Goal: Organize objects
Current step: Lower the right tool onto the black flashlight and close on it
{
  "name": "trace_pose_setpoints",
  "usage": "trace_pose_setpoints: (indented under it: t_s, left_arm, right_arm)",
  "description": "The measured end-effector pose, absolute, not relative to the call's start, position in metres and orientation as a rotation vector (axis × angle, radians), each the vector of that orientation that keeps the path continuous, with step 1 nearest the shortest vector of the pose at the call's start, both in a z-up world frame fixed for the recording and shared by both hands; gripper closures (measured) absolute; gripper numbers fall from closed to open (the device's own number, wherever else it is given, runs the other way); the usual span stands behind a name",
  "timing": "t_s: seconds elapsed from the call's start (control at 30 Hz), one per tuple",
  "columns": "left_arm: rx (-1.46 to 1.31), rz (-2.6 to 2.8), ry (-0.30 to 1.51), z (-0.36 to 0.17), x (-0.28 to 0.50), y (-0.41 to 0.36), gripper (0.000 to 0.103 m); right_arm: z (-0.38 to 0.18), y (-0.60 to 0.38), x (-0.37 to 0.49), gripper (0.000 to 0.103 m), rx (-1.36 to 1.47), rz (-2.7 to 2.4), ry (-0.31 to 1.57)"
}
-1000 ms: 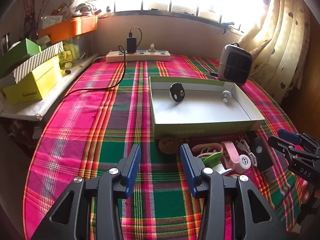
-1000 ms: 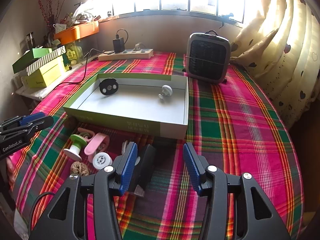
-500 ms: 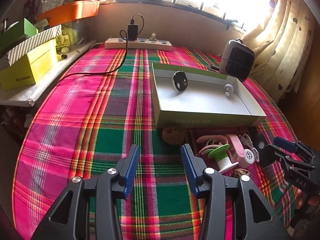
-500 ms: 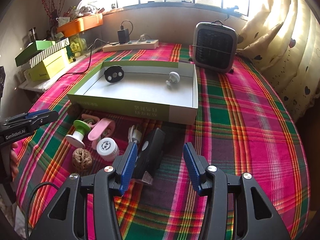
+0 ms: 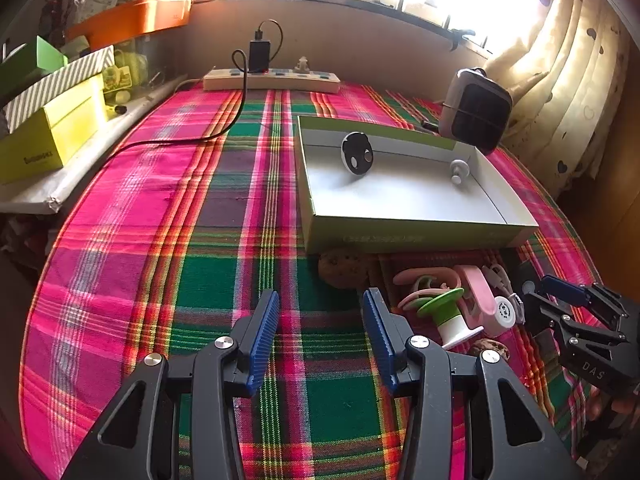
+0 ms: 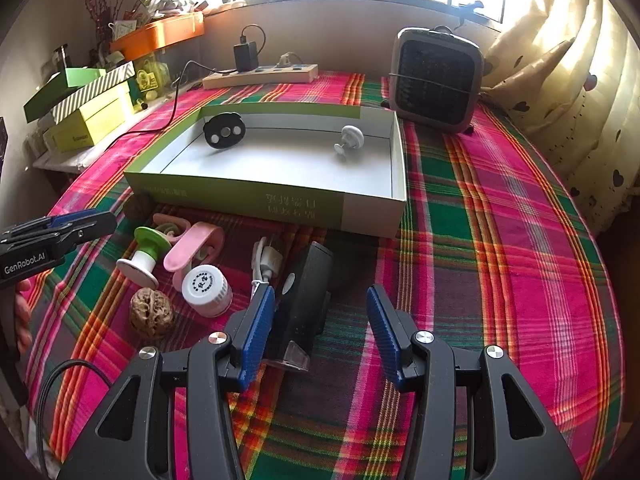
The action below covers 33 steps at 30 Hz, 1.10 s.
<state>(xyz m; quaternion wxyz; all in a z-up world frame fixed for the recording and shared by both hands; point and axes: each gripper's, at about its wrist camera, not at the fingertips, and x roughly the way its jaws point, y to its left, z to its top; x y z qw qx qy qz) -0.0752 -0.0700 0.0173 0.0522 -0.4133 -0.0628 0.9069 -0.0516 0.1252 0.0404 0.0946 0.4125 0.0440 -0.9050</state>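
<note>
Black plastic, long and slim — the black device (image 6: 304,292) lies on the plaid cloth of the desk (image 6: 500,264) just in front of the green box (image 6: 256,200), its long axis running from the right gripper (image 6: 320,320) toward the box's near wall. It sits partly between that gripper's jaws, close against the left blue pad and well clear of the right one, so the grasp looks off-centre; a small shift leftward would likely centre it. The right jaws stand wide open and hold nothing. Whether the left pad touches the device cannot be told.

The left gripper (image 5: 320,332) hovers over bare cloth nearer the desk's left side, jaws equally wide and empty. The loose pile — green spool (image 6: 144,252), pink clip (image 6: 192,248), white cap (image 6: 206,288), walnut (image 6: 152,312), white plug (image 6: 268,260) — lies between the two grippers. The right one is plainly nearer the device. Already in the box: a black disc (image 6: 224,131) and a white knob (image 6: 350,138).
</note>
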Motion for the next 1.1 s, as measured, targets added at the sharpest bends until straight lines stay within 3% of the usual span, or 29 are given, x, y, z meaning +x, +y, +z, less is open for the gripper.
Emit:
trace_pose_setpoints:
  t_s: [0.6,0.93,1.1]
  left_arm:
    - [-1.296,2.738,-0.194,0.012,-0.09,-0.067,0.06]
    - [-1.296,2.73,-0.185,0.012,-0.095,-0.064,0.06]
    - [-1.301,2.731,-0.178,0.011,-0.098,-0.062,0.06]
  right_arm:
    - [0.034,0.129,-0.055,0.054,1.265,-2.666,0.113]
    - [0.033,0.127,-0.055,0.078,1.262,-2.656,0.134]
    - [0.033,0.126,-0.056,0.078,1.259,-2.652,0.142]
